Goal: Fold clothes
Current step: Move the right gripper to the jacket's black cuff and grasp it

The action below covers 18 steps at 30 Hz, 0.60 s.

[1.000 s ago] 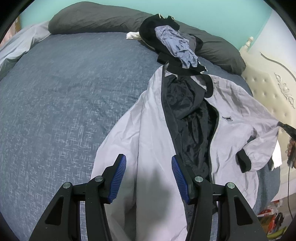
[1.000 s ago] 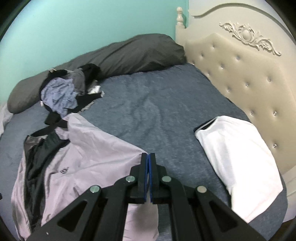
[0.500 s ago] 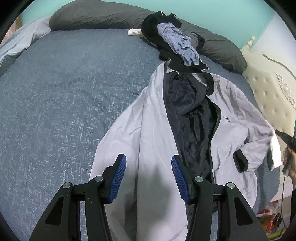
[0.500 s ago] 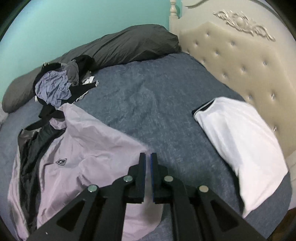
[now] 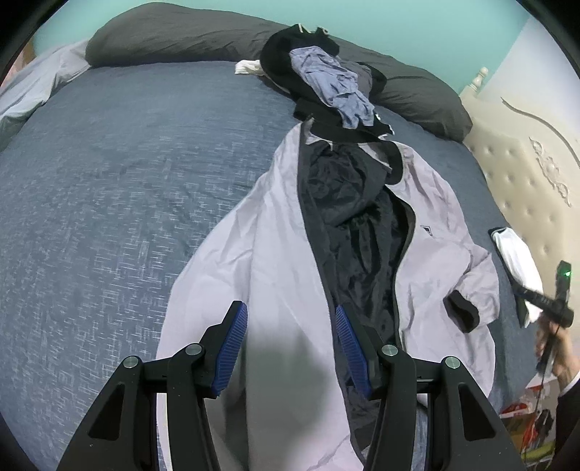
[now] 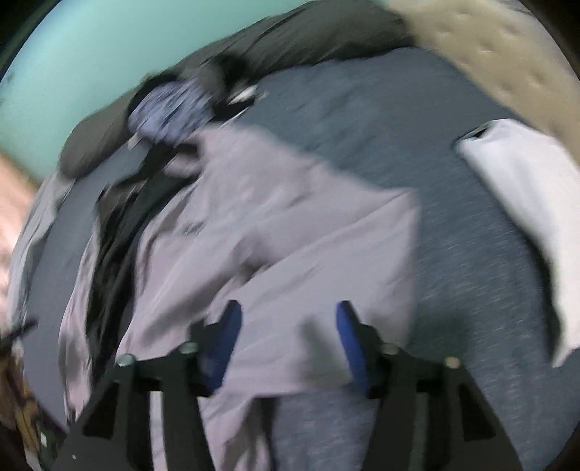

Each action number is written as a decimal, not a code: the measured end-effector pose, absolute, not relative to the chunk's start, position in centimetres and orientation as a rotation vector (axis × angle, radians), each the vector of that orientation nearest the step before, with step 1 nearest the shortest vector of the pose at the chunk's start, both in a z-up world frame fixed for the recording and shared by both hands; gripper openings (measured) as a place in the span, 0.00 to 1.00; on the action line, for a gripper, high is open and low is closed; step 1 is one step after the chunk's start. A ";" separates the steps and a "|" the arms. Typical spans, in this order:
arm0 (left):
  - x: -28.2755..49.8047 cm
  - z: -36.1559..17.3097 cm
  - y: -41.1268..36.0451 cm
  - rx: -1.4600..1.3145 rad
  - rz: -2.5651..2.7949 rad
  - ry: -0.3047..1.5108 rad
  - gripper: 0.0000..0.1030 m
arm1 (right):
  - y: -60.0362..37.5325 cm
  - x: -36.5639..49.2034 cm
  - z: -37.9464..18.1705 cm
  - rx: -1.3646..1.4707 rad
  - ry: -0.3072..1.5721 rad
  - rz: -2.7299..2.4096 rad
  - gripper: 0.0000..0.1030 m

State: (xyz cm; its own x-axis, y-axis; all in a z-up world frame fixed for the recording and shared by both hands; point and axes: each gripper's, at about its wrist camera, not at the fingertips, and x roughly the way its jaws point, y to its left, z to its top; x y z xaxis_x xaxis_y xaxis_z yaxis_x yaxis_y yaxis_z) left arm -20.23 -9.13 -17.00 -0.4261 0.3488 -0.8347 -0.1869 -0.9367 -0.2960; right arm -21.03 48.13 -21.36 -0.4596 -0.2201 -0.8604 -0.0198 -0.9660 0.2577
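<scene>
1. At the far left of the left wrist view, a blue-grey bedspread [image 5: 119,188] covers the bed, with a long dark grey pillow [image 5: 174,34] along the teal wall.
2. Low in the middle, the left gripper [image 5: 291,342] hangs over the near left front panel of a light grey jacket [image 5: 264,253]. Its blue pads stand apart, released, with cloth below them but not pinched.
3. The jacket lies open and face up down the middle of the bed, its dark lining [image 5: 355,232] showing, its black-cuffed sleeve [image 5: 464,311] bent across the right side.
4. Beyond the collar sits a pile of dark and blue clothes [image 5: 326,83].
5. To the right, a folded white garment [image 5: 518,261] lies beside the cream tufted headboard [image 5: 525,174].
6. At the far right edge, a hand [image 5: 558,347] grips a black tool.
7. In the blurred right wrist view, the right gripper [image 6: 288,340] has its jaws opening over the jacket's sleeve area; the fabric lies beneath, ungripped.
</scene>
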 end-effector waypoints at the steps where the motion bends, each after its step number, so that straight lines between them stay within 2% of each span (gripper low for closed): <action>1: -20.1 -16.9 -9.0 -1.461 2.399 -0.222 0.54 | 46.7 -20.9 -21.9 1.571 -0.310 -2.530 0.56; 9: -19.9 -17.1 -9.0 -1.462 2.395 -0.231 0.54 | 38.4 -20.7 -24.9 1.603 -0.044 -2.411 0.56; 11: -19.8 -17.3 -9.2 -1.466 2.396 -0.236 0.54 | 37.3 -20.8 -25.7 1.632 0.071 -2.412 0.56; 13: -19.8 -17.4 -9.5 -1.470 2.400 -0.240 0.54 | 37.2 -20.8 -26.3 1.651 0.079 -2.404 0.56; 14: -19.8 -17.5 -9.6 -1.471 2.401 -0.241 0.54 | 37.3 -20.8 -26.6 1.663 0.058 -2.410 0.54; 16: -19.8 -17.7 -9.9 -1.478 2.403 -0.242 0.54 | 37.7 -20.9 -27.1 1.686 0.028 -2.425 0.41; 18: -19.9 -17.8 -10.1 -1.481 2.406 -0.244 0.54 | 37.8 -20.7 -27.4 1.686 0.057 -2.435 0.36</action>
